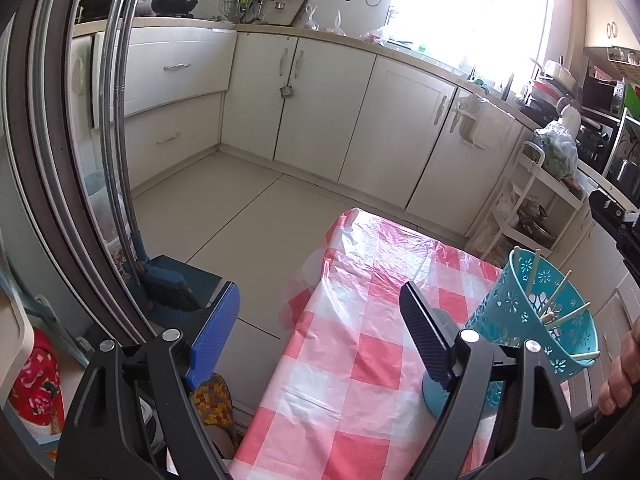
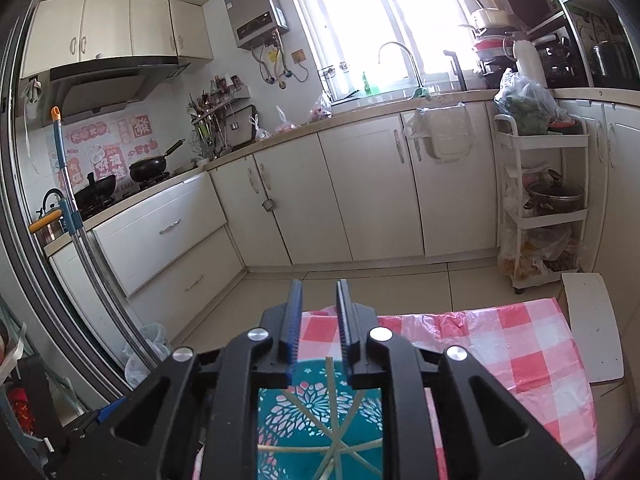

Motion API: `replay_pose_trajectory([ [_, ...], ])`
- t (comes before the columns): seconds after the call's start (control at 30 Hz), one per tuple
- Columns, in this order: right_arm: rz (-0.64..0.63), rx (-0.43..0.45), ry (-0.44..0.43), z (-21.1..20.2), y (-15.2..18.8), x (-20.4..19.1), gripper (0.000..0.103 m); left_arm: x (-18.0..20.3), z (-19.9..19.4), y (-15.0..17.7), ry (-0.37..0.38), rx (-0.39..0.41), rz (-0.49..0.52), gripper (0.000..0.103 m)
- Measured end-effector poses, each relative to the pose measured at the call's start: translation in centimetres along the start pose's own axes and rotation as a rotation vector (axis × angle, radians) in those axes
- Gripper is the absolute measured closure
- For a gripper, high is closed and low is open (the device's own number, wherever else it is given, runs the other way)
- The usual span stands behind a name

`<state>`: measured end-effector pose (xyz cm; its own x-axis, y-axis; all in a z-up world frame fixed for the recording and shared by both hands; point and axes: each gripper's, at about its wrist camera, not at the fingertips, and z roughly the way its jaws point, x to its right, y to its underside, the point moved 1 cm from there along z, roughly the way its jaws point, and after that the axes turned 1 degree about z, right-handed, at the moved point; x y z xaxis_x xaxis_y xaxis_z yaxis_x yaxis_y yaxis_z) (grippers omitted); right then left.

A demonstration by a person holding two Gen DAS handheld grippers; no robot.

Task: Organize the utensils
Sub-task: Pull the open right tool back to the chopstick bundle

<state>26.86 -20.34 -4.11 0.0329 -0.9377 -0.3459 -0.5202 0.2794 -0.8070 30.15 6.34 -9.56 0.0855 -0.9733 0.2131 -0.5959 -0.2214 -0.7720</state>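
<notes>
— Cream kitchen cabinets [image 2: 360, 192] are seen in both views, running round a tiled floor. What is shown by one camera only?

— From the right wrist, a water heater [image 2: 256, 12] on the wall, a tap [image 2: 400, 56] under the bright window and a white trolley [image 2: 540, 200] loaded with pots and bags are taken in. From the left wrist, a blue broom [image 1: 168, 284] is picked out low beside the door frame.

— And the table?

— A pink-and-white checked tablecloth [image 1: 360, 340] is laid over it, with clear plastic on top. The teal holder [image 1: 536, 320] is stood on it, near its right side in the left view, with pale chopsticks [image 1: 568, 312] fanned out inside. From the right wrist the same holder is looked into from directly above, below the fingers.

— The tongs?

— The left gripper [image 1: 320, 332] is held wide apart over the cloth, just left of the holder, and nothing is gripped. The right gripper [image 2: 318, 320] is parted by a narrow gap only; nothing is seen between its pads. A hand [image 1: 620, 372] is caught at the left view's right edge.
</notes>
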Motion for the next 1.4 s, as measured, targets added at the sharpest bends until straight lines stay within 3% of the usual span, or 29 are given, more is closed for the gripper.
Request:
replay_pose_trajectory([
  [0.27,-0.027,-0.002,0.003,-6.3,2.8,0.1,0.076,0.2,0.1,0.3,-0.016,-0.013,0.026,0.023],
  [0.43,-0.052,-0.093,0.03,-8.5,7.1,-0.1,0.073,0.7,-0.4,0.6,-0.021,-0.006,0.056,0.023],
  [0.63,-0.052,-0.248,0.062,-7.0,12.4,0.2,0.073,1.5,-1.0,0.8,-0.042,0.018,0.107,0.021],
  [0.93,-0.078,-0.404,0.118,-4.0,17.4,0.6,0.073,1.9,-1.6,0.9,-0.056,0.028,0.144,0.018],
  [1.17,-0.063,-0.479,0.147,-2.0,19.7,1.3,0.076,2.0,-1.2,1.1,-0.05,0.004,0.155,0.016],
  [1.4,-0.073,-0.496,0.154,-1.9,20.3,1.5,0.077,2.6,-0.4,1.6,-0.046,-0.031,0.186,0.015],
])
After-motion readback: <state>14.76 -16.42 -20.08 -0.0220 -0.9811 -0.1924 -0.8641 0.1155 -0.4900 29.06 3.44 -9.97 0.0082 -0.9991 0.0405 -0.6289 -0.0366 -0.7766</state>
